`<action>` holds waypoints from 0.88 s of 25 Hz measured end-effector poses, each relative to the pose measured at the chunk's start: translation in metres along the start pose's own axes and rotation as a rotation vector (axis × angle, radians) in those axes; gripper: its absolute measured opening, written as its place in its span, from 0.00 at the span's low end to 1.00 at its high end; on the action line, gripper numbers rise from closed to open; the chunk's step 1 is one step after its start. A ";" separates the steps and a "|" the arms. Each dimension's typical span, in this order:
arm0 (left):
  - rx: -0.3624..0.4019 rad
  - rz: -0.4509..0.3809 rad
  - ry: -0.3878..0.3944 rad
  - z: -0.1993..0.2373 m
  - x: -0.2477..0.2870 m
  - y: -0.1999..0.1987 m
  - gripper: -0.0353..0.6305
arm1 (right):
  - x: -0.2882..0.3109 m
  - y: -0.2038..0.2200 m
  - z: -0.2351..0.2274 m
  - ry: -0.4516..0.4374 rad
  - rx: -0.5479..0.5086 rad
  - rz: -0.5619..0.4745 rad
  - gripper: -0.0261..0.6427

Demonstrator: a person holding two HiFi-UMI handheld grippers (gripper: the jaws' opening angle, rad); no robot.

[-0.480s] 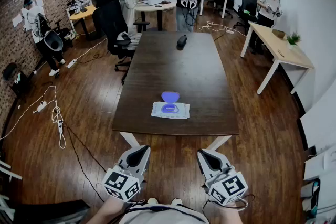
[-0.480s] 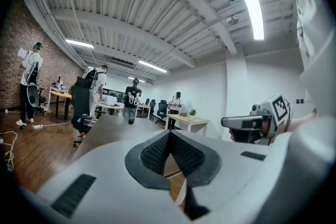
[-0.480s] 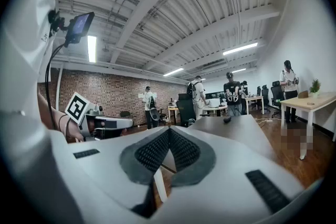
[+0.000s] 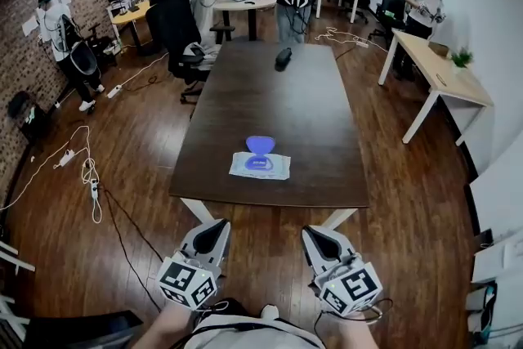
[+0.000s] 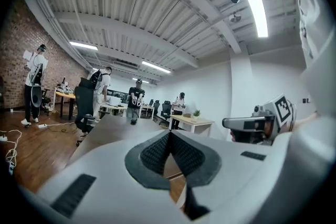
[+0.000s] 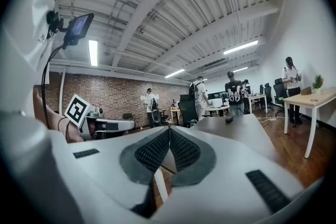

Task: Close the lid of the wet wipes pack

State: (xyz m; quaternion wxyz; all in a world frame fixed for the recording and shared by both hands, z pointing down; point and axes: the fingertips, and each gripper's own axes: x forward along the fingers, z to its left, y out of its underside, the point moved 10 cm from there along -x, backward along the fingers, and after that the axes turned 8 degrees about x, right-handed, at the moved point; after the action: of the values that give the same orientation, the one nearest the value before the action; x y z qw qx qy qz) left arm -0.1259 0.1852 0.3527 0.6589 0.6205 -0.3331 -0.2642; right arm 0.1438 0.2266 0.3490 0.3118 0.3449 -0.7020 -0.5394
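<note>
The wet wipes pack [image 4: 260,167] lies flat near the front edge of the dark wooden table [image 4: 310,118]. Its blue lid [image 4: 261,145] is flipped open toward the far side. My left gripper [image 4: 221,223] and right gripper [image 4: 310,230] hang side by side over the floor, short of the table's front edge and apart from the pack. Both are shut with nothing between the pads. In the left gripper view the jaws [image 5: 169,134] meet, and the table stretches ahead. The right gripper view shows its jaws [image 6: 169,130] closed too. Neither gripper view shows the pack.
A black object [image 4: 283,58] lies at the table's far end. A black office chair [image 4: 175,27] stands at the table's far left corner and a light wooden desk [image 4: 441,76] at the right. Several people stand around the room. Cables [image 4: 86,174] trail over the floor at left.
The head view has shifted slightly. Both grippers stay shut in front of the table, and the pack lies where it was with the lid open.
</note>
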 end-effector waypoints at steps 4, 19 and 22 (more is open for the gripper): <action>0.003 -0.013 0.003 -0.005 0.005 0.008 0.06 | -0.005 0.003 -0.006 -0.004 0.003 0.010 0.05; 0.009 -0.009 0.016 0.024 0.033 0.006 0.06 | 0.030 -0.002 -0.024 0.004 0.015 0.016 0.05; 0.006 -0.002 0.027 0.038 0.047 0.004 0.06 | 0.045 -0.001 -0.030 0.020 0.019 0.015 0.05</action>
State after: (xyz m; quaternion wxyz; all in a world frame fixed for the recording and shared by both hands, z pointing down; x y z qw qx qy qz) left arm -0.1249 0.1251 0.3618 0.6611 0.6264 -0.3245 -0.2554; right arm 0.1424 0.1731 0.3575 0.3195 0.3478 -0.7067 -0.5268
